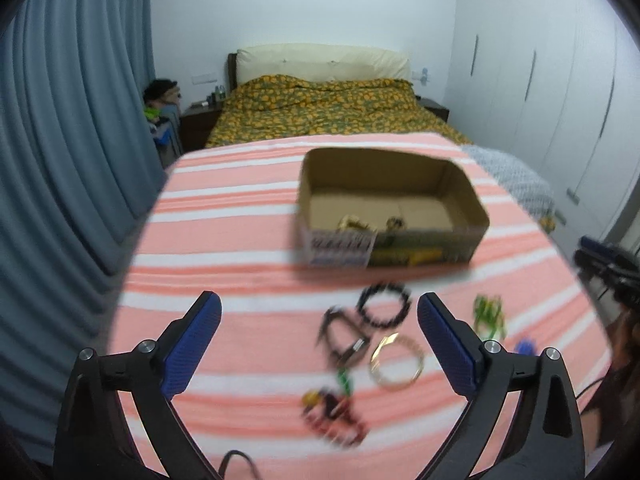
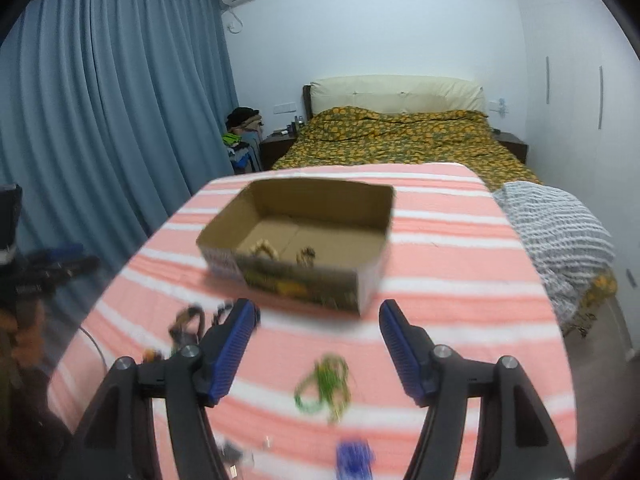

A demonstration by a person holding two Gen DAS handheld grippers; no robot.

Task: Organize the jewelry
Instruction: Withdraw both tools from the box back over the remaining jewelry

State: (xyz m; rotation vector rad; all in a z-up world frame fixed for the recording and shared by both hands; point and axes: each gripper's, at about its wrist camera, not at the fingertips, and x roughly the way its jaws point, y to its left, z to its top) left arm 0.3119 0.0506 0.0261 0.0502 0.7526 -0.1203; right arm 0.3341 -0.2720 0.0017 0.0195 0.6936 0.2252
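An open cardboard box stands on the pink striped cloth, with two gold pieces inside; it also shows in the right wrist view. My left gripper is open and empty above loose jewelry: a black bead bracelet, a gold bangle, a dark strap piece and a red piece. My right gripper is open and empty above a green bead piece. A blue piece lies nearer the front edge.
The cloth-covered table stands at the foot of a bed with a yellow floral cover. Blue curtains hang at the left. A grey knit blanket lies at the right. White wardrobes line the right wall.
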